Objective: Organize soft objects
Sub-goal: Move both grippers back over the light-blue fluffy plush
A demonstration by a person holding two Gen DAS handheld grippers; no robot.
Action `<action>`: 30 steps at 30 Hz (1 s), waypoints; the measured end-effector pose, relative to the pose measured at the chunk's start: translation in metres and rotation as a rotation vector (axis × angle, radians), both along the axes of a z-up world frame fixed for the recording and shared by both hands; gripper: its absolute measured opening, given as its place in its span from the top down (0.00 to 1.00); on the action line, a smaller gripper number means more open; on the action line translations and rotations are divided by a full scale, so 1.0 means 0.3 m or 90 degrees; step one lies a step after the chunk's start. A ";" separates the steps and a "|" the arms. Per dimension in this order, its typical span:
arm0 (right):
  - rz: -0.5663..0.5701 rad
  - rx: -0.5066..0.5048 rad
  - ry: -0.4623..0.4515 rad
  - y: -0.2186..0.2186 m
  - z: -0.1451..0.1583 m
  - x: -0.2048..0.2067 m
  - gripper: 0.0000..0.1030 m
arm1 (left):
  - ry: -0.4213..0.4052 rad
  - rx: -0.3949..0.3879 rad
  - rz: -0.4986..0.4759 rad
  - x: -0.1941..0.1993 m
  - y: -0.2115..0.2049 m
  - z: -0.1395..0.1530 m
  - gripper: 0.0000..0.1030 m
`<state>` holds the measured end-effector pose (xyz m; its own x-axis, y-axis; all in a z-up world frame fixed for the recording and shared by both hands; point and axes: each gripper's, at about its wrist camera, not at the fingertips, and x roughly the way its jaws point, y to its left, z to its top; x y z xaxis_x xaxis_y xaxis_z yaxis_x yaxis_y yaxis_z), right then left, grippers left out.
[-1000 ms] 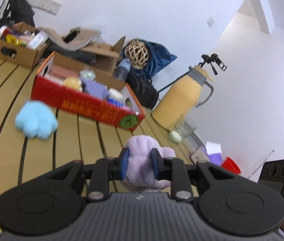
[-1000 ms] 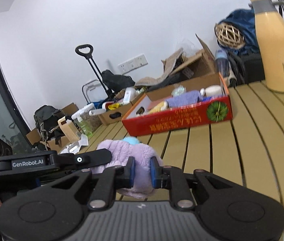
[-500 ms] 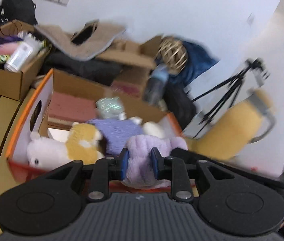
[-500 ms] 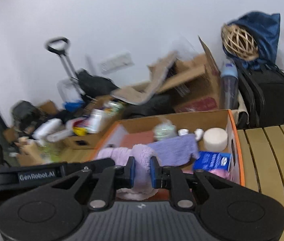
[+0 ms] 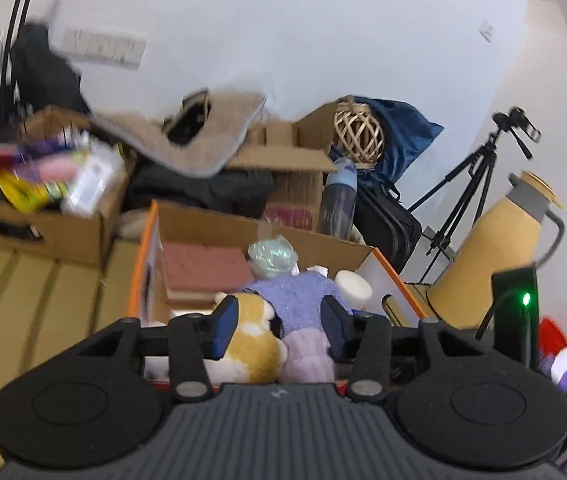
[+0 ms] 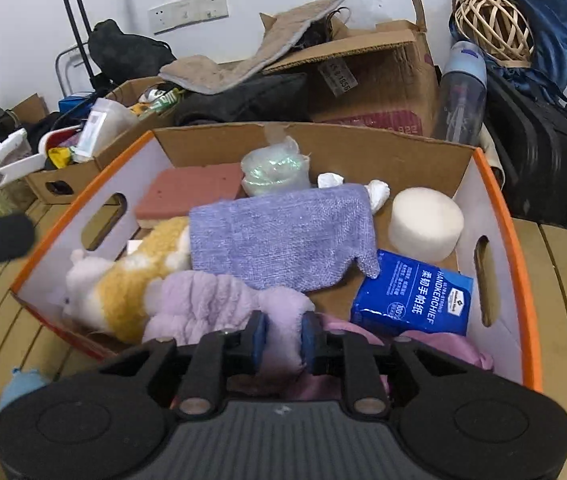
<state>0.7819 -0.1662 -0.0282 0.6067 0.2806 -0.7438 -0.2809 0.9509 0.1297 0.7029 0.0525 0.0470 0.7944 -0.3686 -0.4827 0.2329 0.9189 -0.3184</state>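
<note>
Box (image 6: 507,240) rims hem both grippers, floor crowded, bare cardboard only at two o'clock beside the white foam (image 6: 425,224). Left gripper (image 5: 279,322) has just been spreading, pads clear of the lilac plush (image 6: 219,304); right gripper (image 6: 281,338), easing slightly, pinches it at six o'clock inside the box.

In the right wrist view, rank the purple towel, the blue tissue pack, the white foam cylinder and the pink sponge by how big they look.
1. purple towel
2. blue tissue pack
3. pink sponge and white foam cylinder: these look alike, and the sponge is partly hidden, so unranked.
</note>
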 end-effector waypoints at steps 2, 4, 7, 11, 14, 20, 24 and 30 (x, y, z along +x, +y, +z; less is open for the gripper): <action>-0.002 -0.010 -0.014 -0.004 0.045 -0.039 0.71 | -0.018 0.027 0.003 -0.065 0.009 0.041 0.52; 0.000 -0.001 -0.036 -0.024 0.112 -0.095 0.65 | -0.029 0.042 0.000 -0.136 0.025 0.083 0.50; 0.001 0.017 -0.074 -0.070 0.236 -0.192 0.64 | -0.056 0.071 0.004 -0.258 0.042 0.151 0.41; 0.015 0.026 -0.134 -0.128 0.412 -0.384 0.59 | -0.086 0.107 0.004 -0.419 0.068 0.227 0.34; 0.022 0.030 -0.177 -0.162 0.521 -0.536 0.54 | -0.103 0.124 0.012 -0.546 0.081 0.269 0.30; 0.045 0.053 -0.238 -0.209 0.604 -0.878 0.46 | -0.159 0.143 0.021 -0.861 0.086 0.272 0.20; 0.078 0.059 -0.271 -0.216 0.584 -1.123 0.38 | -0.196 0.147 0.042 -1.083 0.079 0.226 0.19; 0.090 0.083 -0.303 -0.219 0.494 -1.454 0.28 | -0.216 0.116 0.076 -1.368 0.098 0.154 0.16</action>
